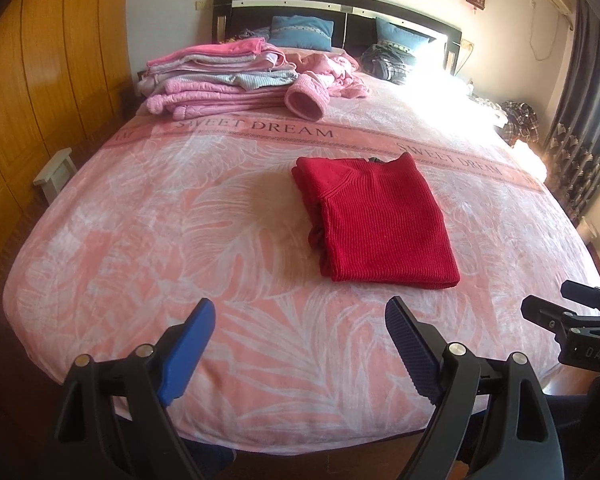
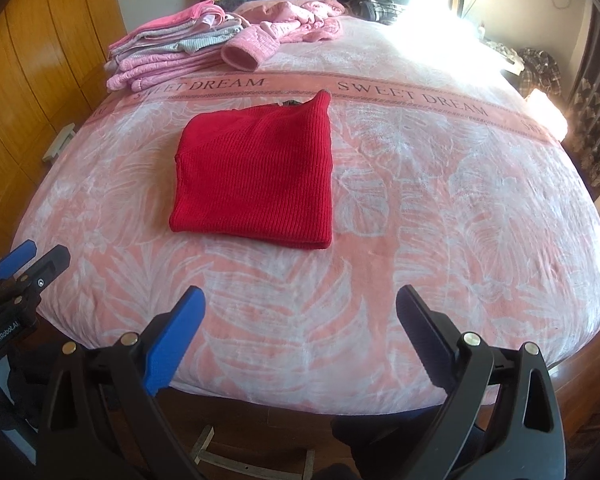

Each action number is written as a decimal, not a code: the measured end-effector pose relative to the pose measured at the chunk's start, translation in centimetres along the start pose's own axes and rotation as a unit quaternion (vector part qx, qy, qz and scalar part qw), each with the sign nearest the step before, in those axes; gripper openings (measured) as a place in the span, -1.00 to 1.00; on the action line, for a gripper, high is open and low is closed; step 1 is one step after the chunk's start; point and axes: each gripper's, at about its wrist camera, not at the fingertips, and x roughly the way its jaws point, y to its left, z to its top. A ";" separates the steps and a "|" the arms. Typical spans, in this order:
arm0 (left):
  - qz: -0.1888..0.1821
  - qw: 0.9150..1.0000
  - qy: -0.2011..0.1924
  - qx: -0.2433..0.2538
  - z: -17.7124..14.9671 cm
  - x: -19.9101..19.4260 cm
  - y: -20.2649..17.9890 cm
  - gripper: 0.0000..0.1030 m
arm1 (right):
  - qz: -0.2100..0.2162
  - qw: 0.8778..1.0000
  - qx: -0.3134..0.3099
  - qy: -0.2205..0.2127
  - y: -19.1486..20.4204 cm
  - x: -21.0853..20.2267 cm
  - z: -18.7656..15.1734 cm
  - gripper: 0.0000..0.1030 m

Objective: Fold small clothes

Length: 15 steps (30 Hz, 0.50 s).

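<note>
Both tongs wide apart and empty: left tongs (image 1: 300,344) and right tongs (image 2: 300,336) hover over the near edge of the bed (image 2: 440,208), touching nothing. Red knit sweater (image 2: 256,176) lies folded mid-bed, well ahead of both. Pink stack (image 2: 168,52) sits near the headboard.

Risk, my read: pinching only the top layer would peel the fold open on lift. The loose upper right corner could flop out.

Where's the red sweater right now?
The folded red sweater lies mid-bed on the pink blanket, just this side of its SWEET DREAM stripe, ahead of both open grippers and untouched.
</note>
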 end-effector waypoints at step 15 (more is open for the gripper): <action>0.013 1.000 0.026 0.009 -0.9 2.3 -0.8 0.70 | -0.022 1.000 -0.012 -0.001 0.8 1.0 -0.6 0.86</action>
